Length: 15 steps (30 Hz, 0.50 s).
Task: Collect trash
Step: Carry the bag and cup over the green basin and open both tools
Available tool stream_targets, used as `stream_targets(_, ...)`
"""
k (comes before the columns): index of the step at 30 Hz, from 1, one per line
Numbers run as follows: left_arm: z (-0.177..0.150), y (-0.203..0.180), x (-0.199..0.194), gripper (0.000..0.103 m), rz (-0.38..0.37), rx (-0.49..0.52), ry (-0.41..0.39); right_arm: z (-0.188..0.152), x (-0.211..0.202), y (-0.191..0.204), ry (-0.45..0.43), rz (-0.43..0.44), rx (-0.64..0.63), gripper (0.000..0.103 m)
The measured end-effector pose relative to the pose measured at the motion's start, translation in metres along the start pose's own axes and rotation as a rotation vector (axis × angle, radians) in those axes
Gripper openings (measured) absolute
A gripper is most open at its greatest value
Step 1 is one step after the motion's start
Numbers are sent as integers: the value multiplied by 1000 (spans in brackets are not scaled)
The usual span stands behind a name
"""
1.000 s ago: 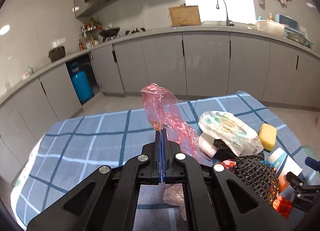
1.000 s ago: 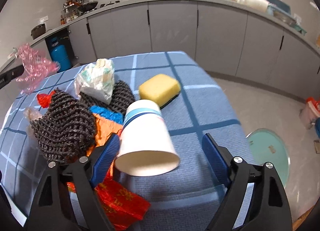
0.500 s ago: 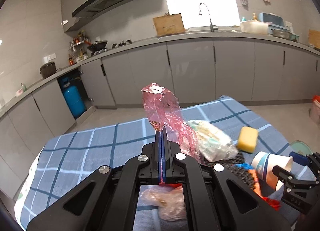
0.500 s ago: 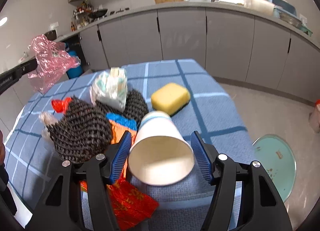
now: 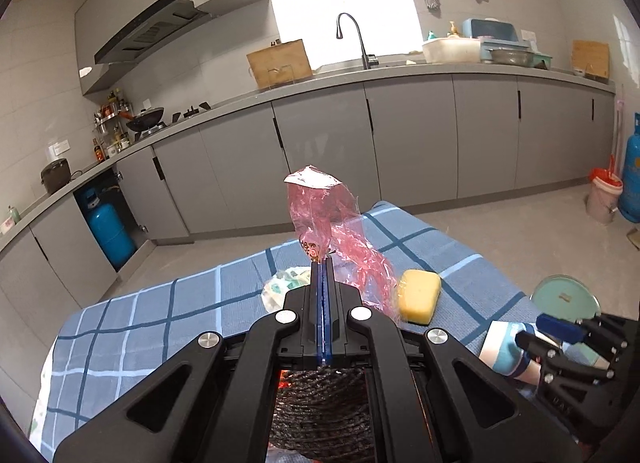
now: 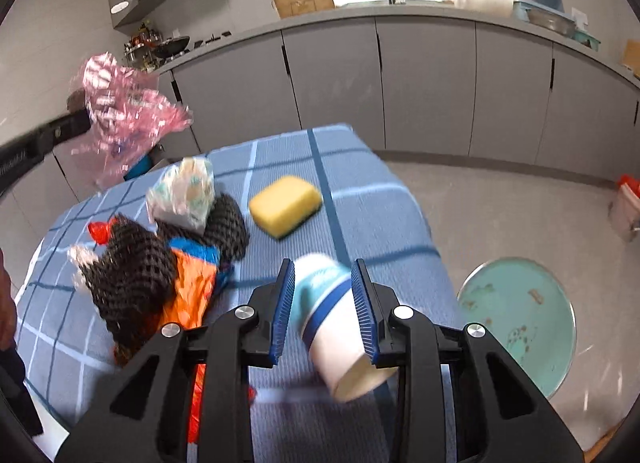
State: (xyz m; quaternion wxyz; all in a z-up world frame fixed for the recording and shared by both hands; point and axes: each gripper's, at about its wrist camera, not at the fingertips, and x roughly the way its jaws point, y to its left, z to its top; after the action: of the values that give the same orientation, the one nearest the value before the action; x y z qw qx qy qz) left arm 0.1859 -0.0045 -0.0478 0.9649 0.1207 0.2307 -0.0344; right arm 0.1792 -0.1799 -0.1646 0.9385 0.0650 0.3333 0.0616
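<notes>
Right tool (image 6: pixel 325 305) has just been closing, now pinching a paper cup (image 6: pixel 340 327) near the bench (image 6: pixel 360 199) front edge; thin wall may crush or slip out. Left tool (image 5: pixel 323 263) clamped on a pink wrapper (image 5: pixel 326 215), raised above the bench; flimsy film could tear loose.

Both grippers are matte black plastic — angular linkage arms with triangular cut-outs and round silver screw heads at the pivots. The left gripper (image 5: pixel 322 263) has thin blue pads. The right gripper (image 6: pixel 323 275) carries ribbed blue pads; faint embossed lettering marks its body toward five o'clock in the left wrist view.
</notes>
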Motion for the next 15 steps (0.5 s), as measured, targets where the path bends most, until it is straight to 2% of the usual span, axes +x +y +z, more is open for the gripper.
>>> stream_targets(3, -2, 2, 4, 2, 2, -1, 15, 0, -2, -2, -3, 20, 7, 34)
stream_targets(4, -2, 2, 5, 2, 1, 0, 19, 0, -3, -2, -2, 24, 11, 38)
stream_targets(6, -2, 0, 6, 2, 1, 0, 20, -1, -9, -4, -32, 17, 21, 75)
stream_targets(9, -8, -3, 12, 2, -5, 2, 36, -1, -13, -6, -41, -9, 5, 77)
stream_targets(15, -24, -13, 22, 2, -36, 15, 84, -6, 3, -11, 22, -122, -101, 79)
